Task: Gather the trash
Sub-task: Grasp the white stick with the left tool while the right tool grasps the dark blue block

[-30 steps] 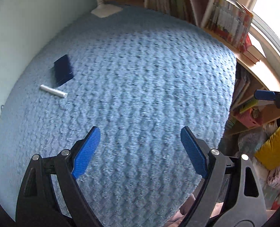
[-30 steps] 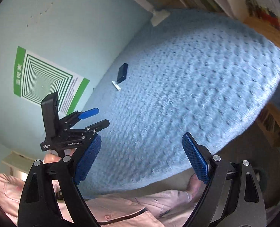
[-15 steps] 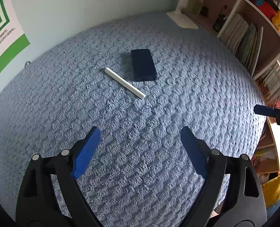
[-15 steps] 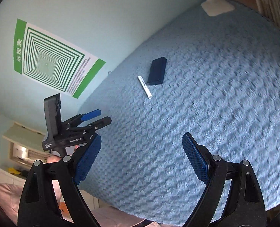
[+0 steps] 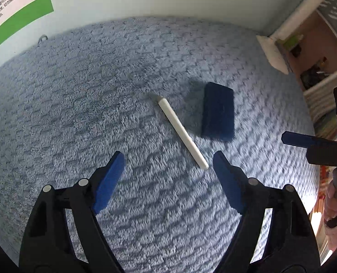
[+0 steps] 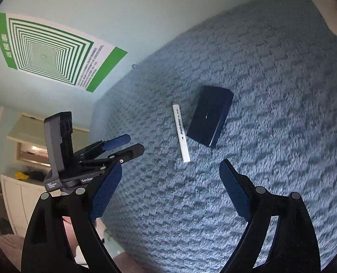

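A blue knobbly blanket [image 5: 77, 104] fills most of both views and serves as the landmark. Behind its far edge rises a pale wall [image 6: 145, 11], bearing a green-and-white poster [image 6: 45, 50] of nested squares above the blanket's far left edge. Off the blanket's far right corner stands a wooden shelf [image 5: 314, 52] with small items inside; a white block [image 5: 272, 52] lies at that same corner.

The left gripper [image 5: 168, 161] hangs over the blanket's near middle, pointing steeply down. Its jaws stand wide apart, having just closed a little, with nothing between them but blanket. The right gripper [image 6: 168, 168] is also spread wide and holds nothing; it hovers over the blanket's near part, and from the left wrist view it shows at the blanket's right edge, gripped by a hand [image 5: 334, 204].

Toward the blanket's middle lies a dark navy box [image 5: 218, 111], flat on the pile. Just beside it on its left, apart from it, lies a white stick [image 5: 182, 132], slender and slanted, with small print along it in the right wrist view. The stick's near end lies just ahead of the left gripper's right fingertip [image 5: 218, 159]; whether they touch cannot be told.
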